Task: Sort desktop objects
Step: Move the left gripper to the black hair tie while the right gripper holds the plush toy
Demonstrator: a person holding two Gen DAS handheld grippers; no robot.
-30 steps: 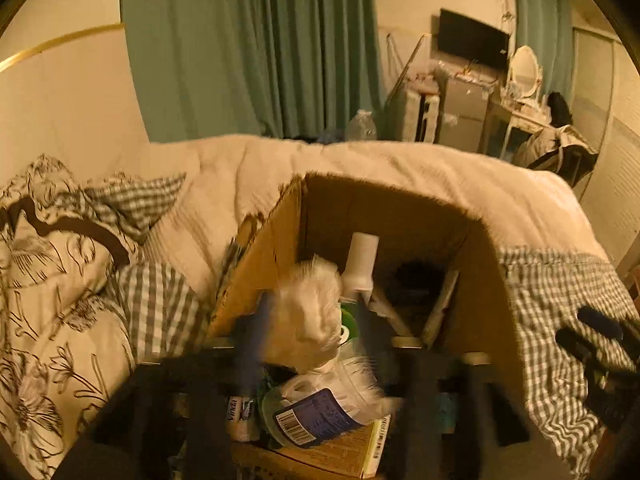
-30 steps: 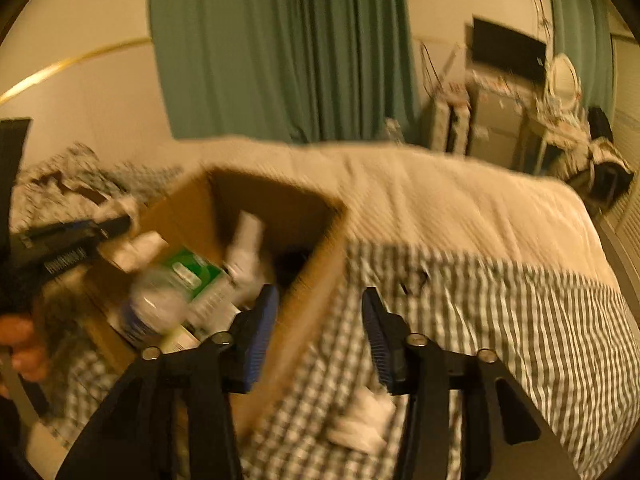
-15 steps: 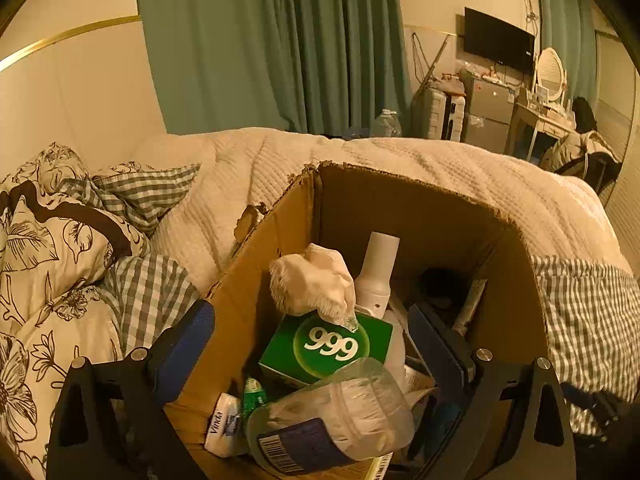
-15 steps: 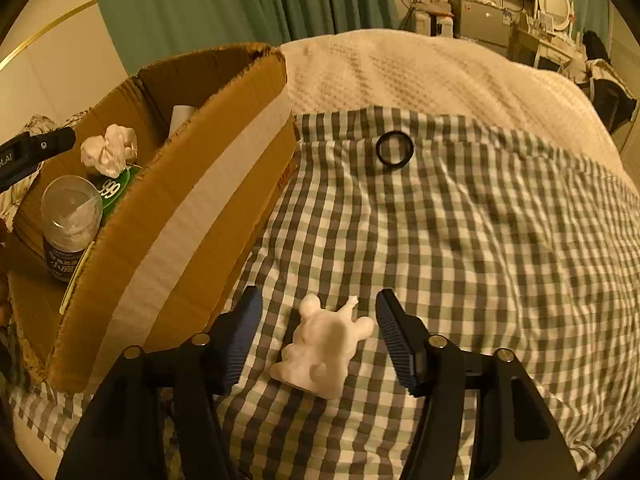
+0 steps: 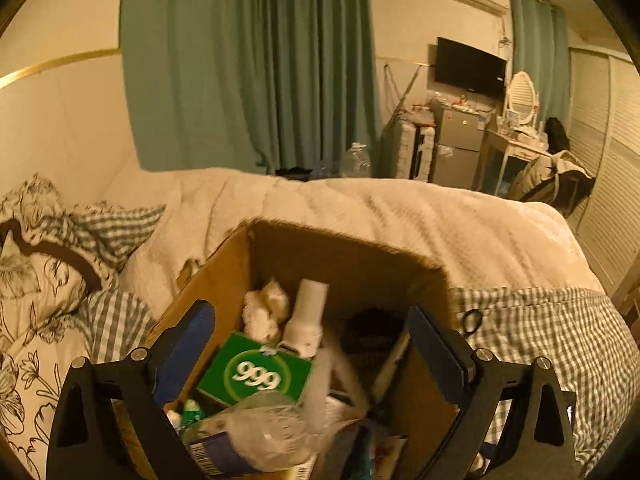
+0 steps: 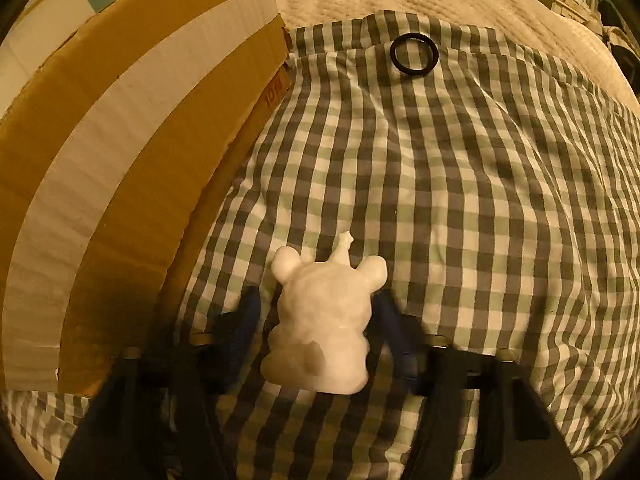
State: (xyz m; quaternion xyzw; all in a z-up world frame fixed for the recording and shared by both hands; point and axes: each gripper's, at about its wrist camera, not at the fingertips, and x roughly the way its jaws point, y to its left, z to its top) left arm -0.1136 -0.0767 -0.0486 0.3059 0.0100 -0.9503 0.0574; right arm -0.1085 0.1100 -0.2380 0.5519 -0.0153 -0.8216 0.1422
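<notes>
Left wrist view: left gripper [image 5: 310, 346] w/ jaws spread wide, nothing between, over cardboard box [image 5: 216, 292] holding tissue wad [image 5: 266, 312], green 999 box [image 5: 256, 372], clear bottle [image 5: 256, 440]. Right wrist view: box wall at left, right gripper [image 6: 316, 312] jaws closing either side of white figurine [image 6: 324, 320] on checked cloth [image 6: 460, 200], not clearly pressing yet; black ring [image 6: 414, 54] farther back.

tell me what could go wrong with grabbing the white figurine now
The right gripper is closing around the white figurine, which lies on soft checked bedding; the lumpy shape could slip or tip as the pads meet it. The cardboard box stands close on the left, so a finger may snag its wall on lifting. The box is already crowded, so the figurine could roll off the pile.
</notes>
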